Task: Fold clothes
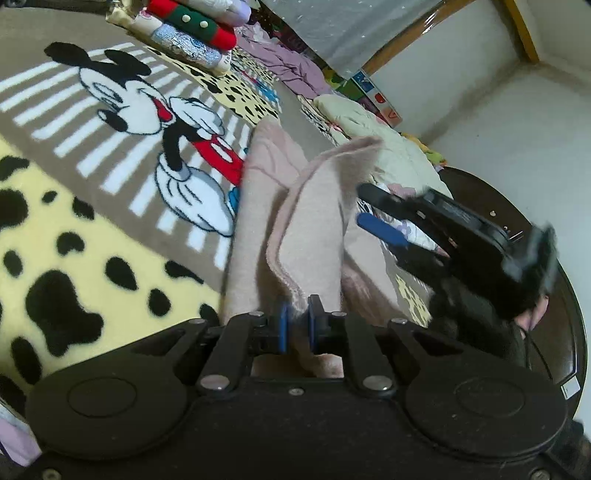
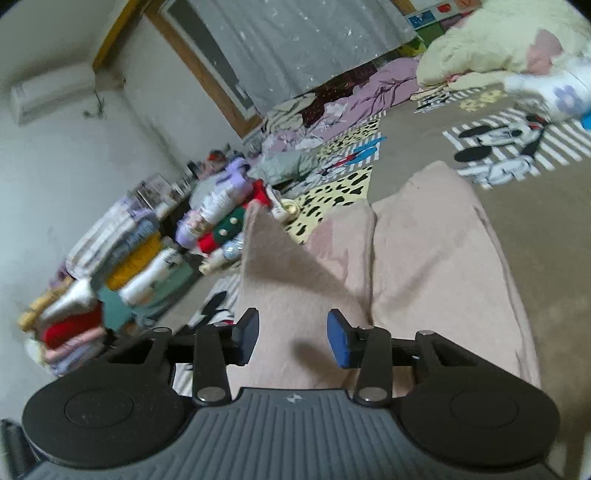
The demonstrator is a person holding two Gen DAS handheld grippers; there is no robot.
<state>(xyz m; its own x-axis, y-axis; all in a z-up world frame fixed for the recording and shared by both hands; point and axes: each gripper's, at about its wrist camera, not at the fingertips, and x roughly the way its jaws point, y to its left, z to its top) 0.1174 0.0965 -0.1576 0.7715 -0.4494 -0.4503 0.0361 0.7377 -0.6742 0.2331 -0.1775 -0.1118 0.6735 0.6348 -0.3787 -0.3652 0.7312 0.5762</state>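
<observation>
The left gripper (image 1: 297, 321) has its blue-padded fingers (image 1: 283, 326) pinched on a raised edge of the pink garment (image 1: 310, 229), a soft, fuzzy fleece-like piece with a stitched hem running along the lifted flap. The rest of the garment lies spread on the cartoon-mouse blanket (image 1: 122, 110), a plush cover of tan ground with white stripes and a yellow border blotched with black spots. The right gripper (image 2: 291, 338) hangs just above the same pink garment (image 2: 424, 258), its fingers (image 2: 338, 341) spread wide with nothing between them; a pointed corner of the cloth stands up just ahead of them. In the left wrist view the right gripper (image 1: 373, 206) appears beside the lifted flap, somewhat blurred. Folded clothes (image 2: 140, 266) in yellow, white, red and lilac are stacked in piles near the white wall; another stack (image 1: 184, 33) with a red-and-green knit on top sits at the blanket's far edge. A cream quilt (image 1: 373, 125) lies bunched beyond the garment.
</observation>
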